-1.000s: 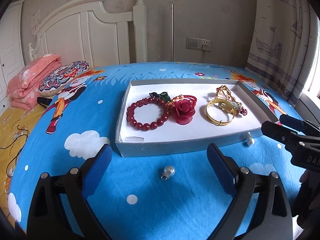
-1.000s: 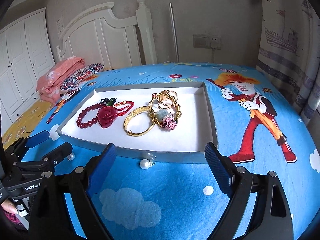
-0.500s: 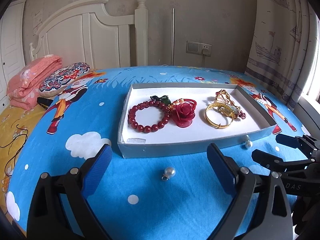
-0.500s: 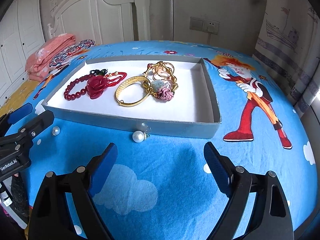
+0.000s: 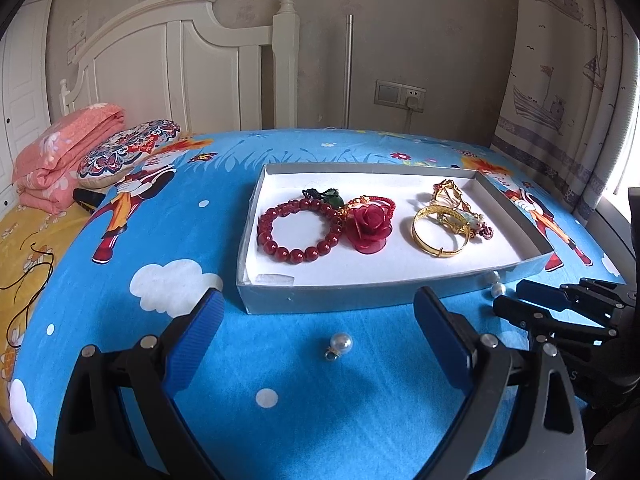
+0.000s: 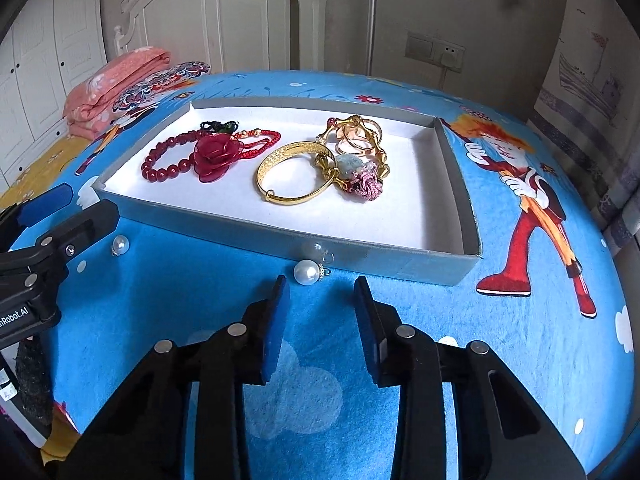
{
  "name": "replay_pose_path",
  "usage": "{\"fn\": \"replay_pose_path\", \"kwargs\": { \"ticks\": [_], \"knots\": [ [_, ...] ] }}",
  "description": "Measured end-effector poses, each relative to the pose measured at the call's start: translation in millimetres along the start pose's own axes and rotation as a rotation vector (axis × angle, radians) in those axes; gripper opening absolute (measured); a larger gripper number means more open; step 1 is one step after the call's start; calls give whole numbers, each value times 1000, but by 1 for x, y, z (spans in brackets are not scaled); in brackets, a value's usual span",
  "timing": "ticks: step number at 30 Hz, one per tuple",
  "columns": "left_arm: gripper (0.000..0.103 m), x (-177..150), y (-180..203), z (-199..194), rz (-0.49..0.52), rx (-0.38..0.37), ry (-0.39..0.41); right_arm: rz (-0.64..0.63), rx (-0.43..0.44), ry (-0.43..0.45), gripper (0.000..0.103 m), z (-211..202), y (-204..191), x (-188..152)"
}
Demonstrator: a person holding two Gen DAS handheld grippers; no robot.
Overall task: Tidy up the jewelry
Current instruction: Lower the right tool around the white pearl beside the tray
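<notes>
A grey tray (image 5: 360, 294) (image 6: 400, 260) with a white floor lies on the blue bedspread. It holds a red bead bracelet (image 5: 298, 230) (image 6: 164, 164), a red rose (image 5: 370, 222) (image 6: 218, 152), a gold bangle (image 5: 438, 232) (image 6: 296, 178) and a gold chain with charms (image 6: 360, 148). One pearl earring (image 5: 340, 344) (image 6: 119, 245) lies in front of my open, empty left gripper (image 5: 318, 334). A second pearl earring (image 6: 308, 273) (image 5: 497, 289) lies by the tray's front wall, just beyond my right gripper (image 6: 322, 312), which is partly closed and empty.
A folded pink blanket (image 5: 60, 148) and a patterned cushion (image 5: 128, 152) lie at the left by the white headboard (image 5: 180, 80). A curtain (image 5: 580, 80) hangs at the right. A wall socket (image 5: 400, 94) is behind the bed.
My right gripper has moved down and forward towards the second pearl and its jaws have narrowed a lot. The left gripper has hardly moved.
</notes>
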State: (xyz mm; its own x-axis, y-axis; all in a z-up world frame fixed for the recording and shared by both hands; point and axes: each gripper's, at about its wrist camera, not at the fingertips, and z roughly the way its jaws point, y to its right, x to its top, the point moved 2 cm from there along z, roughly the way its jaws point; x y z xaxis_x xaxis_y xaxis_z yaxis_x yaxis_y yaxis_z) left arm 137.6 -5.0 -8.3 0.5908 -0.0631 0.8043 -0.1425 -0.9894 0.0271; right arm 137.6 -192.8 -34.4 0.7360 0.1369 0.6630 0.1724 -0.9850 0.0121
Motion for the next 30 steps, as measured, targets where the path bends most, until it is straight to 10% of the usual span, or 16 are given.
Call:
{"fn": "replay_pose_path", "kwargs": {
  "ticks": [6, 10, 16, 30],
  "knots": [
    [93, 1, -7, 2, -39, -24, -13, 22, 26, -1, 34, 0, 4, -1],
    [93, 1, -19, 6, -105, -48, -36, 28, 34, 0, 58, -4, 5, -4],
    [93, 2, -19, 5, -111, -25, -25, 45, 54, 3, 58, -6, 8, -5],
    [93, 0, -11, 3, -75, -12, -22, 41, -5, -28, 20, 10, -1, 12]
  ]
}}
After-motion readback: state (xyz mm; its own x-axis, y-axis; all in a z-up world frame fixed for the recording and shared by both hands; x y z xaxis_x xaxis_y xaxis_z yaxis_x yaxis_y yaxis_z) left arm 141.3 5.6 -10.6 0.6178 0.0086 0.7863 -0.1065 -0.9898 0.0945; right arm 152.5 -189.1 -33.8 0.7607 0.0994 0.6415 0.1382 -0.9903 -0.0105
